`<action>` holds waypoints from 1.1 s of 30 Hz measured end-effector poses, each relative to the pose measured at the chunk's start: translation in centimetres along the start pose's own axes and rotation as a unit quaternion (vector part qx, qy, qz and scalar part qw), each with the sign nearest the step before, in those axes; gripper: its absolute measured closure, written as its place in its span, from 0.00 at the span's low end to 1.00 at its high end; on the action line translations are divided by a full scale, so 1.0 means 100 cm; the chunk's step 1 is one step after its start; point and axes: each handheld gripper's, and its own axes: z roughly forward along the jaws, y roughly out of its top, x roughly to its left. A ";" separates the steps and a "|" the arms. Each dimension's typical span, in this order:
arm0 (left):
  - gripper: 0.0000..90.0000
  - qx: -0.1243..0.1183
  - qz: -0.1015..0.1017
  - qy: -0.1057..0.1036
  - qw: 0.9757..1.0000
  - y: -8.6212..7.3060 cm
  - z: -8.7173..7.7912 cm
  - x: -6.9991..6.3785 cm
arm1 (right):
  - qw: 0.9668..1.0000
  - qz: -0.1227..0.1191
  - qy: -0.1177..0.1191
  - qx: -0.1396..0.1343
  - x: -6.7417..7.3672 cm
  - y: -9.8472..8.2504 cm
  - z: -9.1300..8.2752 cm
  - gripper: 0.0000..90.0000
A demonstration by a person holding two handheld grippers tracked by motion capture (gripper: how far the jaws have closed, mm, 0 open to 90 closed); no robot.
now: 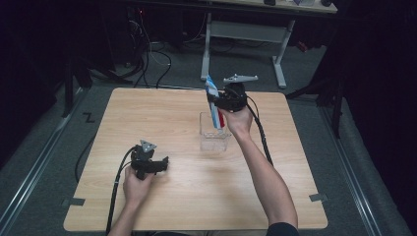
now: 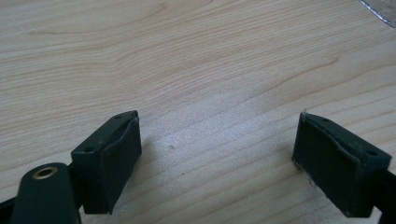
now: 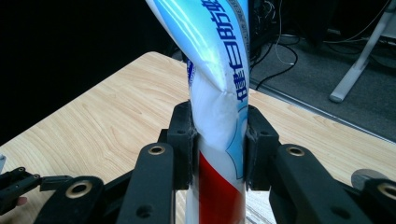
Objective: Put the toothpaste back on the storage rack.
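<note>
Between the right claw's (image 3: pixel 218 147) pads, a dented blue-white-red tube (image 3: pixel 217 93).

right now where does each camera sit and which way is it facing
High view: above the person's side, looking forward and down on the table; both forearms, left gripper, right gripper holding a toothpaste tube over a clear box.
Left gripper view: rides the left gripper, facing bare wood; jaws wide apart.
Right gripper view: rides the right gripper, jaws squeezing the tube.
Shared: tube, in the high and right gripper views.
</note>
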 end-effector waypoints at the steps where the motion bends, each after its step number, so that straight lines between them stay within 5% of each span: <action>1: 0.17 0.000 0.000 0.000 1.000 0.000 0.000 0.000 | 1.000 -0.002 0.000 0.001 0.000 0.000 0.001 0.77; 33: 0.17 0.000 0.001 0.000 1.000 0.000 0.000 0.000 | 0.999 0.013 -0.001 0.033 -0.007 -0.029 0.010 0.77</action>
